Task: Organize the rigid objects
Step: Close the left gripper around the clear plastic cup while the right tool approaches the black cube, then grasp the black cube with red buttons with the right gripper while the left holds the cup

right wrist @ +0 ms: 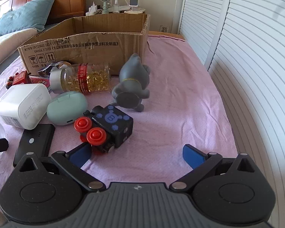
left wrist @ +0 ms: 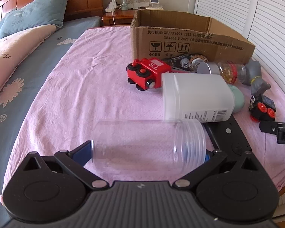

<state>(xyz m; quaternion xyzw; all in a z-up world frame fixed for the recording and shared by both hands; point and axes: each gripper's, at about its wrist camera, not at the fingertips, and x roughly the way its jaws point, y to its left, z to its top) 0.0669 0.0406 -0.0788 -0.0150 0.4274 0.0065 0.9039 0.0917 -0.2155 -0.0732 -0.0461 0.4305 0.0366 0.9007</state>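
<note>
My left gripper (left wrist: 145, 153) is shut on a clear plastic jar (left wrist: 148, 144), held sideways with a blue pad at each end, low over the pink sheet (left wrist: 81, 87). A white container (left wrist: 195, 98), a red toy train (left wrist: 148, 73) and a black power bank (left wrist: 235, 133) lie just beyond it. My right gripper (right wrist: 137, 155) is open with nothing between its pads. Its left pad (right wrist: 81, 154) is close beside a black toy train with red wheels (right wrist: 106, 127). A grey figurine (right wrist: 132, 87), a capsule bottle (right wrist: 81, 77) and a mint case (right wrist: 66, 108) lie further out.
An open cardboard box (left wrist: 190, 39) (right wrist: 85, 43) stands at the far side of the sheet, behind the pile of objects. White louvred doors (right wrist: 247, 57) run along the right. Pillows and a blue bed lie left, with a cluttered nightstand (left wrist: 123, 13) behind.
</note>
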